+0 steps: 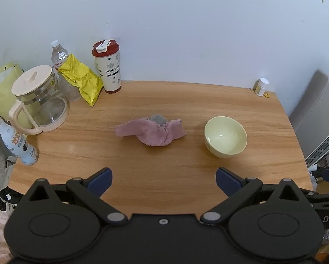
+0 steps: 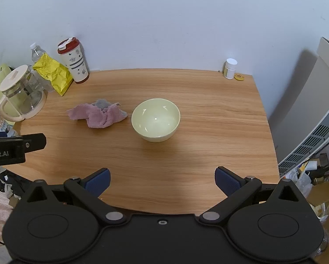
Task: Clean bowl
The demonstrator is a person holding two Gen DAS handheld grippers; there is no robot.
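A pale yellow bowl (image 1: 225,136) stands upright on the wooden table (image 1: 164,176), empty; it also shows in the right wrist view (image 2: 155,120). A crumpled pink and grey cloth (image 1: 152,131) lies to its left, apart from it, and shows in the right wrist view too (image 2: 97,115). My left gripper (image 1: 163,181) is open and empty, hovering at the table's near edge, short of the cloth. My right gripper (image 2: 162,180) is open and empty at the near edge, facing the bowl. The left gripper's body (image 2: 15,147) shows at the right view's left edge.
At the back left stand a glass jug with cream lid (image 1: 38,101), a water bottle (image 1: 59,54), a yellow bag (image 1: 83,79) and a red-lidded tumbler (image 1: 108,66). A drink bottle (image 1: 15,140) stands front left. A small white pill bottle (image 1: 262,87) sits back right. A white appliance (image 2: 313,114) stands right.
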